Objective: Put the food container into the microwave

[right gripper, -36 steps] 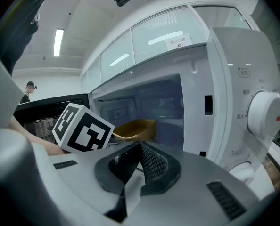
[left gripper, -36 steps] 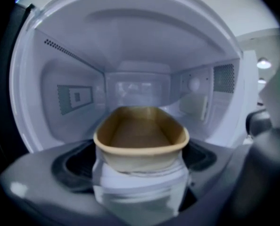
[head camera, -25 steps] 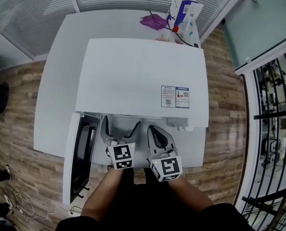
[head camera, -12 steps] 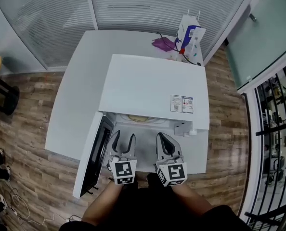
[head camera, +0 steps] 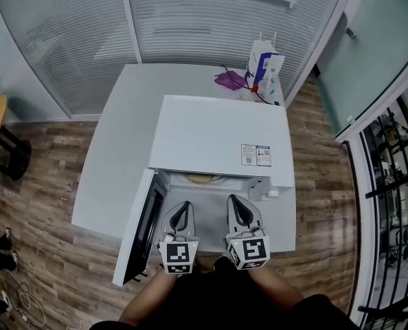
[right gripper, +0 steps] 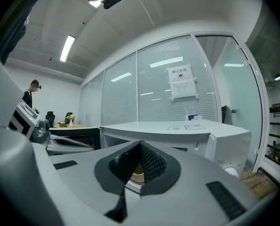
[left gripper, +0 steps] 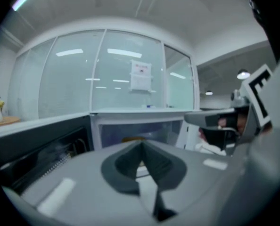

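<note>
Food container (head camera: 198,179) (mostly hidden) inside microwave (head camera: 218,136).

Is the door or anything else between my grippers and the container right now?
Nothing visible is. The door is swung open to the left, and the container sits inside the microwave, straight ahead of the left gripper and the right gripper, both shut and empty.

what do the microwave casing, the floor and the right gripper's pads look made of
Microwave casing: probably painted sheet metal; smooth matte white, flat with crisp edges.
Floor: wood or wood-look laminate; brown grained planks with visible seams.
Pads of the right hand-held gripper: likely rubber or soft plastic; dark, matte, with a fine gridded texture.
</note>
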A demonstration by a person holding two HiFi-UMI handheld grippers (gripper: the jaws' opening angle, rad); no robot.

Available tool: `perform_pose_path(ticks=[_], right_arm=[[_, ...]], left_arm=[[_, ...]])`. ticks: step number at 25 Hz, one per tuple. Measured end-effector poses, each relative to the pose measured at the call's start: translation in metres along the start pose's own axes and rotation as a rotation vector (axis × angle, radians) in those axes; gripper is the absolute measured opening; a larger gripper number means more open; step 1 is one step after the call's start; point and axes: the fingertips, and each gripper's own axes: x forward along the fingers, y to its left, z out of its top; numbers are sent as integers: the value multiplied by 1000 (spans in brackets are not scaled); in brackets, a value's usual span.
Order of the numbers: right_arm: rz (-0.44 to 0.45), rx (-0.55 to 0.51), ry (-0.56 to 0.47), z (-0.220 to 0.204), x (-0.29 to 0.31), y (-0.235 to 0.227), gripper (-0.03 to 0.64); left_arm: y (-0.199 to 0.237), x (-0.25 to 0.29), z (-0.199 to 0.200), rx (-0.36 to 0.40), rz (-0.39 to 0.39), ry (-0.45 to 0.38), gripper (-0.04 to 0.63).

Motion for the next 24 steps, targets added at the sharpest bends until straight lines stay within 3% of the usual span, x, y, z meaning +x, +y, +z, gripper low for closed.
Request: perform_pose_path(ticks=[11, 24], right_arm=[[-18, -26, -17, 12, -14, -3, 5], [-13, -20, -60, 24, -13, -5, 5]], left_arm=[[-6, -3, 5, 0, -41, -10, 5], [-13, -2, 4, -2, -34, -1, 6]])
